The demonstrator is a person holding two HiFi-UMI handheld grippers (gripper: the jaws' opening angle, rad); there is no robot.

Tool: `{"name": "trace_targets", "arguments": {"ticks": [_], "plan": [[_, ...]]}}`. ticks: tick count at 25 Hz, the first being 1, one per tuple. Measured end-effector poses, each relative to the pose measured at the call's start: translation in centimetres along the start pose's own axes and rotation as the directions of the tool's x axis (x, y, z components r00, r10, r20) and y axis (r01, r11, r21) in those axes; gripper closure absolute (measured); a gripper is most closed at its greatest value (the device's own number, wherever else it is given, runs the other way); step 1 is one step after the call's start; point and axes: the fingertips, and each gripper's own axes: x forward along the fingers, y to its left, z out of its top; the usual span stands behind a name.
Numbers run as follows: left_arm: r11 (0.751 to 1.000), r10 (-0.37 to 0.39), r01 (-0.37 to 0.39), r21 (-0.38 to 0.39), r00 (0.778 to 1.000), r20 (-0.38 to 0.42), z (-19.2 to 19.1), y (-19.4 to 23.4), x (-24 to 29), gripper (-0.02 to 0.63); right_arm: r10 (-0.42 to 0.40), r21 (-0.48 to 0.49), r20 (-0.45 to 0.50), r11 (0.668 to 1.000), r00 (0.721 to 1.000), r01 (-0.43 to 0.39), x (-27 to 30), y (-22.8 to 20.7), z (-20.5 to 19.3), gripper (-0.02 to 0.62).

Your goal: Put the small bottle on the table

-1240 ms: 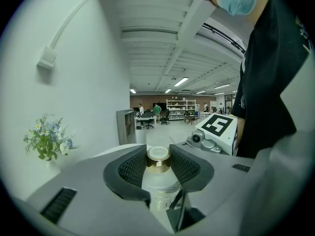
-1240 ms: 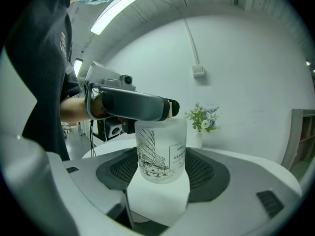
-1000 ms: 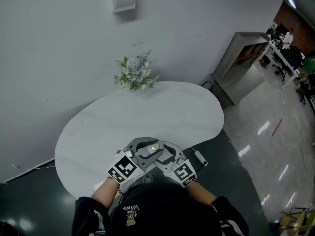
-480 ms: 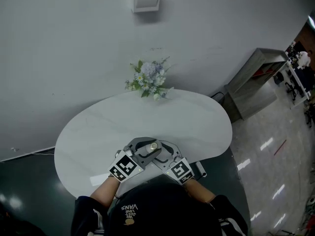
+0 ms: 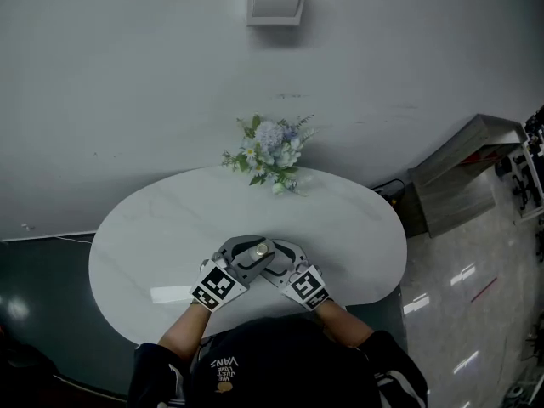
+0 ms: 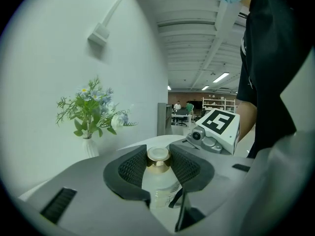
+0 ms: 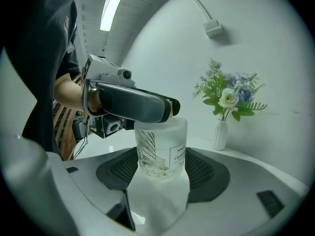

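The small bottle (image 7: 160,149) is a stubby round thing in clear-to-frosted glass. It has a thin line drawing printed on one side, a little white label next to that, and a shiny gold cap (image 6: 158,160) with a pale top.

I've got it pinched from two sides at once. My left gripper (image 6: 158,167) has its black ribbed pads (image 6: 132,168) clamped on the cap, one on each side. My right gripper (image 7: 162,170) comes in lower, with its mesh-textured pads (image 7: 203,171) pressed against the glass body. Both grippers are smooth grey plastic with curved jaws, and each carries a marker cube (image 5: 216,288) in black and white.

In the head view the bottle is over the near middle of the table (image 5: 153,228), a smooth white bean-shaped top with a faint marble look. I can't tell if the base is actually touching it. My forearms (image 5: 180,338) come in from the near edge and angle toward each other in a V, so the gripper tips meet at the bottle.

Well apart at the far edge is a slim white vase (image 7: 220,134) of blue and white flowers (image 5: 272,155), against the plain wall.
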Motion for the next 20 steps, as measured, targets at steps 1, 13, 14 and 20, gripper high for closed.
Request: {"name": "trace_targets", "arguments": {"ticks": [1,13,14,20], "plan": [[1.000,0.016,-0.016,-0.006,1.000,-0.004,-0.2,0.5,0.4,0.446,0.016,-0.003,-0.002,1.000,1.000,-0.016,0.3,-0.5,-0.2,0.331],[0.987,0.139,-0.143,-0.067,0.988,-0.061,-2.9,6.3,4.9,0.446,0.131,-0.001,-0.039,0.991,0.991,-0.131,4.1,-6.0,-2.8,0.331],[0.986,0.147,-0.151,-0.076,0.987,-0.060,-3.1,6.8,5.2,0.446,0.129,0.002,-0.039,0.992,0.991,-0.129,4.3,-6.5,-3.1,0.331],[0.970,0.201,-0.207,-0.131,0.978,-0.058,-4.2,9.5,6.4,0.446,0.082,0.037,-0.050,0.996,0.995,-0.081,4.3,-9.2,-4.6,0.331]]}}
